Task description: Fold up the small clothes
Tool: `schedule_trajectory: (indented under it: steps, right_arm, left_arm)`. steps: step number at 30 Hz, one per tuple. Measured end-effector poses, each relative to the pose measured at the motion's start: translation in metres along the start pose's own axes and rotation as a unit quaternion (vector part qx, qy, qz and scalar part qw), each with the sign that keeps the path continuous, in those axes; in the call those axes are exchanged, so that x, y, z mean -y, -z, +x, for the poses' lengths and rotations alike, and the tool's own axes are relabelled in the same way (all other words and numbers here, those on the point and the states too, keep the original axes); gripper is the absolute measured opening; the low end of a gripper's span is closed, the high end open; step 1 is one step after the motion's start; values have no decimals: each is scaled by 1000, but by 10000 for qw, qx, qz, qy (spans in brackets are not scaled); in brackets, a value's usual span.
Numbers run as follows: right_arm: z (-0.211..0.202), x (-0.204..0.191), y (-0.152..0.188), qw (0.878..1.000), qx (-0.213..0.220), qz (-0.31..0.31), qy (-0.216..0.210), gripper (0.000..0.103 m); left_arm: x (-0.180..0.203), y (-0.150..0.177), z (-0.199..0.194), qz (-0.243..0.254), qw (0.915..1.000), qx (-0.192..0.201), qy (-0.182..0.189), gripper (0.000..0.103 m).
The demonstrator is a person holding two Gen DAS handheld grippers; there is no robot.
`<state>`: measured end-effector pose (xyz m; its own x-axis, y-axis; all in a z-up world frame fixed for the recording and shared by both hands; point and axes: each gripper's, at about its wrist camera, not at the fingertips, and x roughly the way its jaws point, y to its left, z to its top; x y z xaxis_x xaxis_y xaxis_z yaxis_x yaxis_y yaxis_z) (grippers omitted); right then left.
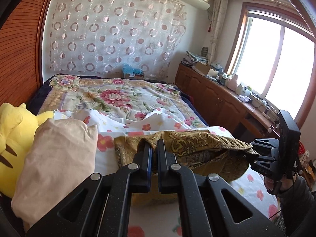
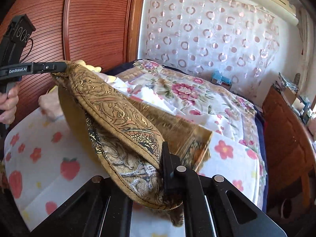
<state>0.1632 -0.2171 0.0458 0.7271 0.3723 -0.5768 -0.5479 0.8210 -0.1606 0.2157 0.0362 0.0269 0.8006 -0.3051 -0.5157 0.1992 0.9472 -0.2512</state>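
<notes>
A: Reading left to right in my right wrist view, the black two-finger left gripper [image 2: 64, 67] is showing white "GenRobot.AI" lettering on its side, with the person's bare left hand [image 2: 8, 103] wrapping the handle below it.

B: In my left wrist view the black right gripper [image 1: 254, 153] is showing "DAS" on its body, though the rest of that writing is too small for me to read.

A: My left gripper is reaching level over the bed, its fingers nearly closed and pinching one end of the mustard-gold paisley-patterned cloth garment [image 2: 118, 122].

B: My right gripper is coming in from the far right, clamping the opposite end; its left finger is buried under fabric.

A: The garment is hanging stretched between the two, sagging above the white sheet printed with red flowers and strawberries [image 2: 49, 158].

B: Beside it, a beige folded cloth [image 1: 57, 158] is lying against a yellow plush toy [image 1: 13, 136].
</notes>
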Motion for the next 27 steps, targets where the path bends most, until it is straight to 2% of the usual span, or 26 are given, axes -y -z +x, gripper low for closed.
schedule_trajectory:
  steps: [5,9,10,11,14,16,18,19,21,24,27]
  right_arm:
    - [53,33,-4,9993,-247,207,-191,8]
    - [96,59,-28,9978,-426,451,-243,31]
    - [105,67,-38,9974,-420,529,-232,33]
    - [108,74,-42,9971,-374,616,-248,36]
    - [110,87,-51,9968,-316,732,-7,44]
    - [107,89,-52,9966,-249,765,190,45]
    - [103,91,-53,9960,-188,825,294,48]
    - [99,88,-51,9958,-148,854,311,49]
    - [90,79,-45,9952,-111,933,280,55]
    - [85,71,-33,9943,-166,1043,114,61]
    - [83,62,-18,9942,-378,1002,60,63]
  left_arm:
    - [-25,-12,53,-143,9992,-324,-180,5]
    - [-43,-11,85,-322,9974,-623,-184,6]
    - [-44,-10,88,-344,9971,-664,-165,8]
    - [-45,-9,91,-329,9970,-693,-117,13]
    - [-41,-12,89,-136,9981,-591,-140,39]
    - [-35,-16,85,31,9986,-505,-179,46]
    - [-32,-17,79,168,9987,-414,-233,61]
    - [-31,-17,78,209,9987,-415,-211,65]
    - [-30,-15,83,292,9977,-582,-197,66]
    - [-32,-5,100,442,9939,-926,-395,66]
    - [-39,2,116,361,9914,-1174,-459,66]
